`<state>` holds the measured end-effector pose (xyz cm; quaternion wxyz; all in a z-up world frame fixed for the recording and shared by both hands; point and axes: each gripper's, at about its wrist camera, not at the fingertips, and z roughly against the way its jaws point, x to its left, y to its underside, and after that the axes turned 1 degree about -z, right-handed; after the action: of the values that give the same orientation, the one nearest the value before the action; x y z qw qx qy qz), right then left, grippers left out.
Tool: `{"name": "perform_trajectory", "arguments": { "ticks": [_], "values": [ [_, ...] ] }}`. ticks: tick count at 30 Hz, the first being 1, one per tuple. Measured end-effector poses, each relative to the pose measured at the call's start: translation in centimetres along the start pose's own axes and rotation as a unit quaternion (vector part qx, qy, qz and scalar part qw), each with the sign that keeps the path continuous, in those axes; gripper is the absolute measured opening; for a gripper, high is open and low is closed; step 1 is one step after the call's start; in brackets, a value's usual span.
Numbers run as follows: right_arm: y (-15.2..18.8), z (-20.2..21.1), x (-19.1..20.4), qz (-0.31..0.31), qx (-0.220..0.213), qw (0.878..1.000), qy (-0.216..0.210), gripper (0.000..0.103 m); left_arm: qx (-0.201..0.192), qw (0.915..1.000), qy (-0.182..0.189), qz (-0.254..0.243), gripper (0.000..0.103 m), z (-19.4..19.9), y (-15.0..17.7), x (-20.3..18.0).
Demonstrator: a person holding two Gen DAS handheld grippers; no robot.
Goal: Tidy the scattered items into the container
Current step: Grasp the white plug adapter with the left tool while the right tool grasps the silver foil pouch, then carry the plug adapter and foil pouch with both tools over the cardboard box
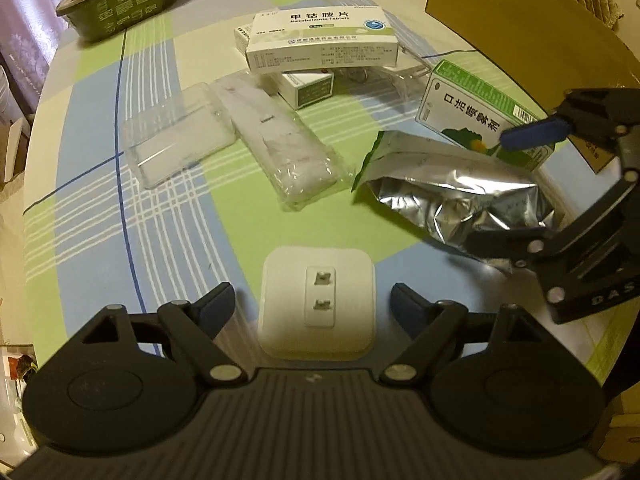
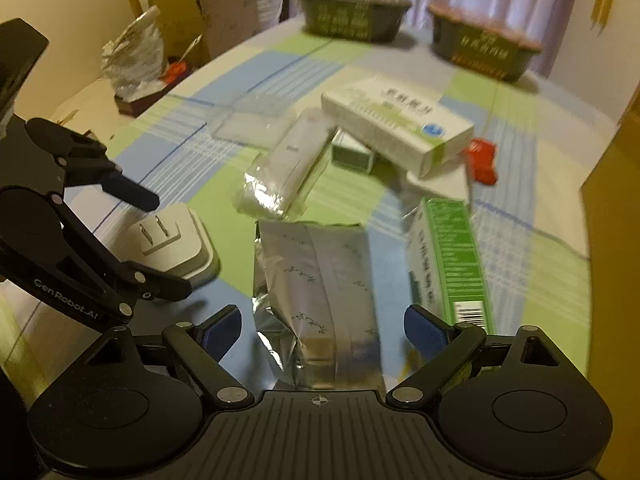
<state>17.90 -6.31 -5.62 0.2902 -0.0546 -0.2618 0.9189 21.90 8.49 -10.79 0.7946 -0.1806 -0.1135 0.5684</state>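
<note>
Left gripper [image 1: 312, 300] jaws spread wide around white plug [image 1: 317, 306]; bare tablecloth [image 1: 100, 240] at lower left of left wrist view gives free passage. Centre crowded: clear tray [image 1: 176, 136], wrapped packet [image 1: 286, 140], stacked medicine boxes [image 1: 322, 42] close together. Foil bag [image 1: 452, 192] and green box [image 1: 480, 114] block right side. Right gripper [image 2: 322, 328] jaws spread over foil bag, green box just beside its right finger. Dark tubs [image 2: 354, 14] at upper frame stand well apart from clutter.
</note>
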Motion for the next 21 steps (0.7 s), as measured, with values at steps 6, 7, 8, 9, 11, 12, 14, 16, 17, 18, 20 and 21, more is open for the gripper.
{"name": "perform_trajectory", "arguments": {
  "ticks": [6,7,8,9,11,12,14,16,17,18,20,21],
  "values": [
    [0.1,-1.3,-0.2,0.031,0.03,0.999,0.005,0.077,0.01,0.9999,0.009,-0.002,0.082,-0.6,0.0,-0.1],
    [0.2,-1.5,-0.2,0.031,0.032,0.999,-0.003,0.071,0.013,0.9999,0.008,-0.003,0.081,-0.8,0.0,-0.2],
    [0.2,-1.5,-0.2,0.029,0.033,0.999,-0.007,0.068,0.017,0.9998,0.006,-0.005,0.081,-0.9,0.0,-0.2],
    [0.3,-1.6,-0.1,0.029,0.032,0.999,-0.008,0.065,0.021,0.9998,0.004,-0.006,0.078,-1.1,0.0,-0.3],
    [0.5,-1.4,0.1,0.027,0.03,0.999,-0.006,0.061,0.022,0.9997,-0.001,-0.006,0.074,-1.2,0.0,-0.3],
    [0.6,-1.3,0.2,0.023,0.029,0.999,-0.006,0.058,0.022,0.9998,-0.002,-0.004,0.07,-1.1,0.0,-0.3],
    [0.7,-1.0,0.0,0.015,0.026,1.0,-0.004,0.051,0.02,0.9998,-0.001,-0.006,0.062,-0.9,0.0,-0.2],
    [0.8,-0.8,-0.2,0.003,0.027,1.0,-0.009,0.046,0.028,0.9995,0.003,-0.014,0.06,-0.8,-0.2,-0.3],
    [0.9,-0.5,-0.3,0.001,0.028,1.0,-0.011,0.045,0.033,0.9992,0.006,-0.022,0.06,-0.7,-0.2,-0.5],
    [1.0,-0.2,-0.2,-0.001,0.029,0.999,-0.012,0.045,0.036,0.9988,0.011,-0.032,0.06,-0.6,-0.2,-0.8],
    [1.5,0.3,-0.2,-0.006,0.032,0.999,-0.016,0.045,0.035,0.9982,0.024,-0.043,0.06,-0.1,0.0,-1.2],
    [1.8,0.4,-0.2,-0.007,0.033,0.999,-0.017,0.045,0.036,0.9978,0.029,-0.048,0.06,0.0,0.1,-1.4]
  ]
}}
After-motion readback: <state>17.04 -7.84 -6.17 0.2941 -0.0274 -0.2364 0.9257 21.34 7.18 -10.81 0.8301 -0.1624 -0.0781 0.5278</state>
